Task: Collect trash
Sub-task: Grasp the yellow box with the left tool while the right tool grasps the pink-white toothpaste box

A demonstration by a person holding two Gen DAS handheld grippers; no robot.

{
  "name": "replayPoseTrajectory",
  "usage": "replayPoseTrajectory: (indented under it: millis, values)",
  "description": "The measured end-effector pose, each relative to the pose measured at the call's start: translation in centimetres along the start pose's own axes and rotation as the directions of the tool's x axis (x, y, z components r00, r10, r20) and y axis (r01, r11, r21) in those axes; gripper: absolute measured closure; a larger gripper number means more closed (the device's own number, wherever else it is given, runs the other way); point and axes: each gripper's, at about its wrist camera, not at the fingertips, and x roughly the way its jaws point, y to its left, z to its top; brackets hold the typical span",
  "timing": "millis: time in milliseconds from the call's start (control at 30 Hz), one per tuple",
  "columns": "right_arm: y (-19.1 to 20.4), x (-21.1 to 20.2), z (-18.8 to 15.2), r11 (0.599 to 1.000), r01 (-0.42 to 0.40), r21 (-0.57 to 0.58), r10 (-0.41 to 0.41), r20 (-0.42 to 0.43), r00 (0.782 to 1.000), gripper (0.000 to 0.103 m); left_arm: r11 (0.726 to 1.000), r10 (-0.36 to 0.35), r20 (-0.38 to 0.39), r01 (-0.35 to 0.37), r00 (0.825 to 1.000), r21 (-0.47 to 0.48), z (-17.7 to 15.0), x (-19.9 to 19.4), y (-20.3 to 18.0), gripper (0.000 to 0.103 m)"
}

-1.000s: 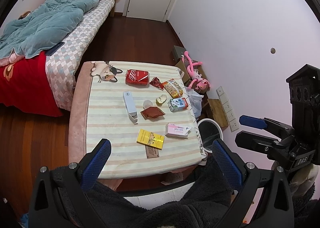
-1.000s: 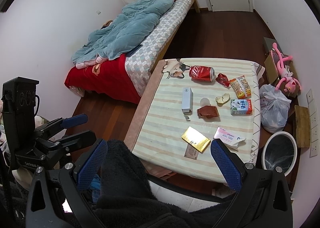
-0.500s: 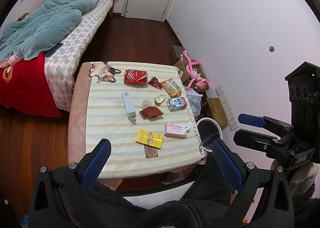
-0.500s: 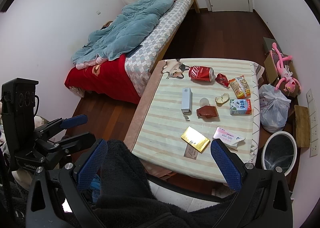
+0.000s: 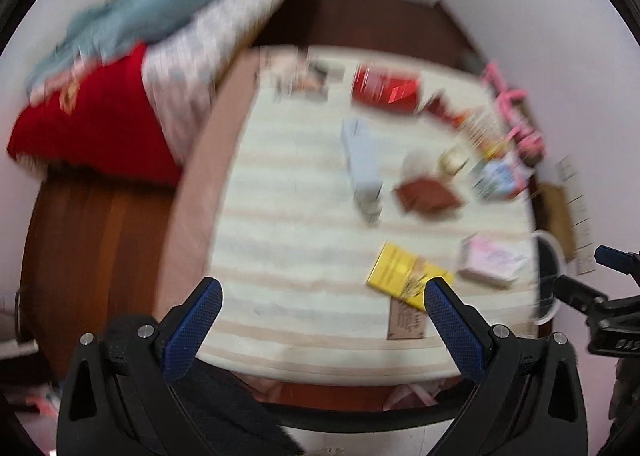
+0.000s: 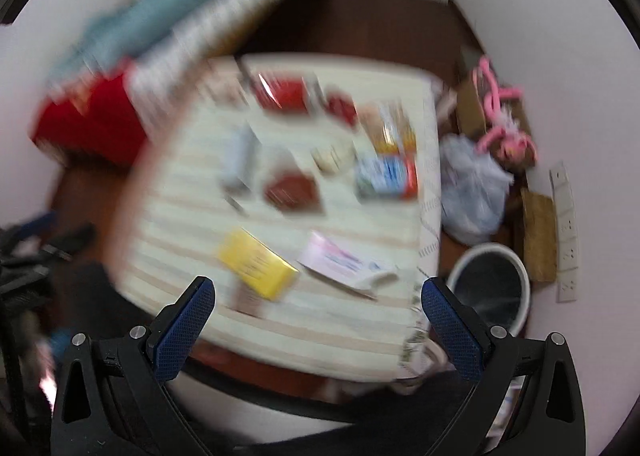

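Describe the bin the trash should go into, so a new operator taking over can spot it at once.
Start at the striped table in the middle of the room and follow its near edge to the right-hand corner. On the floor just beyond it, below the pale plastic bag, stands the waste bin. It is the only round, open container there, with a white rim around a dark inside.

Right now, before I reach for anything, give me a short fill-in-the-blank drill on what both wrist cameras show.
1. The jaws of the left gripper and the right gripper are both ____.
2. The flat box nearest the table's front edge is ____ in colour.
3. The white-rimmed bin stands on the ____, beside the table.
4. The drink can at the far end is ____ in colour.

Missing words: open; yellow; floor; red
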Motion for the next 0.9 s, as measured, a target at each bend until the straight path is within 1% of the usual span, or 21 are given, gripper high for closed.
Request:
replayPoseTrajectory:
  millis: [33, 67, 100, 133, 233, 300, 367, 400, 433, 500, 567, 667, 700, 733, 767, 800, 833, 867, 900]
  values:
    - [-0.4, 2.6, 0.2, 1.000, 0.013, -0.018, -0.014, -0.042, 0.999, 0.000, 1.000, 0.001, -0.042, -0.002, 0.999, -0.009, -0.2, 1.9, -0.3, 0.000]
    - [-0.6, 4.3, 0.3, 0.999, 0.025, -0.032, -0.027, -0.065, 0.997, 0.000, 1.000, 0.004, -0.076, -0.005, 0.997, -0.018, -0.4, 3.4, -0.6, 0.000]
    - [-1.0, 7.0, 0.8, 0.997, 0.039, -0.061, -0.045, -0.099, 0.994, 0.000, 1.000, 0.012, -0.097, -0.014, 0.995, -0.024, -0.7, 4.3, -0.9, 0.000]
    - [-1.2, 9.1, 0.9, 0.995, 0.055, -0.081, -0.065, -0.120, 0.991, 0.000, 0.999, 0.017, -0.137, -0.022, 0.990, -0.033, -0.9, 6.0, -1.1, 0.000]
    - [-1.4, 13.3, 1.4, 0.989, 0.077, -0.123, -0.096, -0.162, 0.982, 0.000, 0.997, 0.004, -0.231, -0.021, 0.973, -0.073, -1.8, 9.1, -2.1, 0.000]
    - [-1.4, 14.8, 1.7, 0.988, 0.062, -0.143, -0.086, -0.170, 0.982, 0.000, 0.995, -0.012, -0.266, -0.016, 0.964, -0.101, -1.9, 10.2, -2.4, 0.001]
    - [-1.6, 16.1, 1.8, 0.989, 0.045, -0.142, -0.070, -0.171, 0.983, 0.013, 0.991, -0.047, -0.306, 0.004, 0.951, -0.137, -1.7, 11.2, -2.6, 0.001]
    - [-1.9, 16.5, 1.7, 0.993, 0.035, -0.115, -0.055, -0.178, 0.982, 0.028, 0.987, -0.069, -0.321, 0.019, 0.945, -0.158, -1.6, 11.6, -2.7, 0.001]
    - [-2.5, 16.6, 1.5, 0.997, 0.025, -0.068, -0.037, -0.178, 0.983, 0.031, 0.983, -0.096, -0.331, 0.037, 0.939, -0.178, -1.4, 11.9, -2.9, 0.001]
    - [-4.3, 16.7, 0.8, 0.999, 0.024, 0.048, -0.015, -0.180, 0.984, 0.035, 0.975, -0.141, -0.337, 0.070, 0.931, -0.213, -0.8, 12.3, -3.2, 0.001]
    - [-6.2, 16.6, -0.1, 0.986, 0.025, 0.166, 0.005, -0.177, 0.984, 0.037, 0.959, -0.190, -0.337, 0.101, 0.922, -0.263, 0.0, 12.6, -3.6, 0.002]
    - [-8.6, 16.4, -2.3, 0.959, 0.024, 0.281, 0.020, -0.150, 0.988, 0.038, 0.937, -0.237, -0.332, 0.124, 0.913, -0.328, 1.3, 13.2, -4.2, 0.003]
    - [-9.2, 16.6, -2.9, 0.951, -0.002, 0.309, 0.051, -0.149, 0.987, 0.037, 0.928, -0.245, -0.328, 0.123, 0.912, -0.350, 1.8, 13.4, -4.3, 0.006]
    - [-9.6, 16.8, -3.5, 0.941, -0.042, 0.336, 0.097, -0.149, 0.984, 0.033, 0.923, -0.242, -0.327, 0.113, 0.914, -0.367, 2.0, 13.8, -4.1, 0.017]
    - [-9.8, 17.0, -3.8, 0.933, -0.068, 0.353, 0.127, -0.147, 0.981, 0.029, 0.924, -0.220, -0.338, 0.084, 0.915, -0.373, 2.3, 14.1, -4.2, 0.022]
    - [-10.4, 17.2, -4.1, 0.923, -0.101, 0.372, 0.164, -0.140, 0.976, 0.025, 0.924, -0.205, -0.339, 0.067, 0.918, -0.377, 2.5, 13.9, -4.7, 0.023]
    - [-11.0, 17.3, -4.5, 0.915, -0.117, 0.386, 0.180, -0.131, 0.975, 0.025, 0.928, -0.172, -0.329, 0.040, 0.928, -0.371, 2.9, 13.6, -4.9, 0.031]
    - [-11.0, 16.9, -4.7, 0.914, -0.113, 0.390, 0.174, -0.125, 0.977, 0.025, 0.937, -0.138, -0.324, 0.017, 0.936, -0.348, 3.2, 13.4, -5.1, 0.039]
    - [-11.4, 16.7, -4.6, 0.914, -0.111, 0.391, 0.169, -0.117, 0.979, 0.025, 0.946, -0.118, -0.310, 0.012, 0.943, -0.323, 3.2, 13.2, -5.3, 0.041]
